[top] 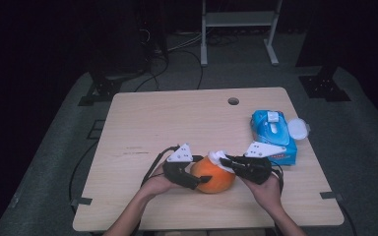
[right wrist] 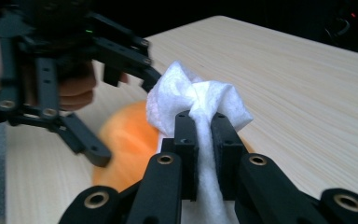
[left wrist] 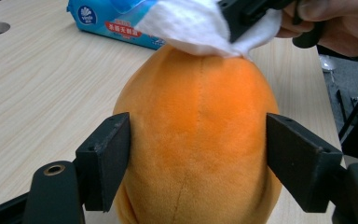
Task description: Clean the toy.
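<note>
The orange plush fruit [top: 215, 176] lies on the worktop [top: 167, 123] at about 6 o'clock, close to the near edge, between the two claws. The left claw [top: 203, 181] has its jaws on either side of the fruit: in the left gripper view the two black pads stand against the flanks of the plush, the left pad touching it, while at the right pad I cannot tell touch from a hair's gap. The right claw [top: 225, 161] is clamped on a bunched white wipe [right wrist: 196, 100], and that wipe rests on the far end of the fruit [left wrist: 198, 135].

Open room lies mostly from 9 to 12 o'clock, where the worktop is bare wood up to a round cable hole [top: 233, 101] near the far edge. At about 2 o'clock a blue wipe pack [top: 271, 135] sits just beside the right edge, its open lid reaching that edge; it is near the right claw, so that side is tight. The strip between the fruit and the near edge is narrow and taken up by the person's hands.

The underside of the fruit and its contact with the worktop are hidden. In the right gripper view the fruit is blurred and mostly covered by the wipe and jaws. The print on the pack is too small to read.
</note>
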The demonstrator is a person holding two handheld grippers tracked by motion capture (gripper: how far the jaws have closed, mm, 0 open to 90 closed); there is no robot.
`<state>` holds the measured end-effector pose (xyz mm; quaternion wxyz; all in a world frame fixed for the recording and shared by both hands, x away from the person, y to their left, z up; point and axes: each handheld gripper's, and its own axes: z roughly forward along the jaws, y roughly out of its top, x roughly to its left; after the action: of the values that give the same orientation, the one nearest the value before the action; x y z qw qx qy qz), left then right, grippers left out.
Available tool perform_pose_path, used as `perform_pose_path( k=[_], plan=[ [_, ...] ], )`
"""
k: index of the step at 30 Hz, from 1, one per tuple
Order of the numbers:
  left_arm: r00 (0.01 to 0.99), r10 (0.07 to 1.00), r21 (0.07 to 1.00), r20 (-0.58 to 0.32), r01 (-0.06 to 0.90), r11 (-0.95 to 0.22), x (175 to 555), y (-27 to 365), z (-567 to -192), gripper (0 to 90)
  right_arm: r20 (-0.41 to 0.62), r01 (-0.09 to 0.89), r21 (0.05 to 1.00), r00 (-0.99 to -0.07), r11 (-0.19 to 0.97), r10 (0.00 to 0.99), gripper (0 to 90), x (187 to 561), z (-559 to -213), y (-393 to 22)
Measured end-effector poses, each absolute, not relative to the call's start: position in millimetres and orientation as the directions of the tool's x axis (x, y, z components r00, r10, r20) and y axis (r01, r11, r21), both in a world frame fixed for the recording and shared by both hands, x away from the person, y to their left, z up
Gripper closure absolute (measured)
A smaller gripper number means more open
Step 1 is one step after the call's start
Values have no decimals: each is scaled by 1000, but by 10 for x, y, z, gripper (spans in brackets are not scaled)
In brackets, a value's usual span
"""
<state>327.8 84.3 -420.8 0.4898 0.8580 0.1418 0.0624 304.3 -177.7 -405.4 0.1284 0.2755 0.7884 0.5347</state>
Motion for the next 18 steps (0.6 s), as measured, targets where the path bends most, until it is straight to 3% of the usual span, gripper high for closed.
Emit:
perform_pose_path(
  k=[5,11,15,18],
  plan=[
    [957,289,853,-27,173,-493,3289,890,-4230,319,71,275,914,-832,299,551,821,3018,-4038,-1723],
    [954,295,846,-51,198,-495,3315,946,-4254,321,101,315,909,-801,272,590,821,3099,-4079,-1894],
    [955,296,841,-33,187,-509,3295,896,-4171,208,83,301,910,-805,284,587,820,3067,-4086,-1831],
    [958,283,872,-41,173,-458,3256,859,-4116,190,90,288,917,-824,277,559,820,3025,-4076,-1755]
  ],
)
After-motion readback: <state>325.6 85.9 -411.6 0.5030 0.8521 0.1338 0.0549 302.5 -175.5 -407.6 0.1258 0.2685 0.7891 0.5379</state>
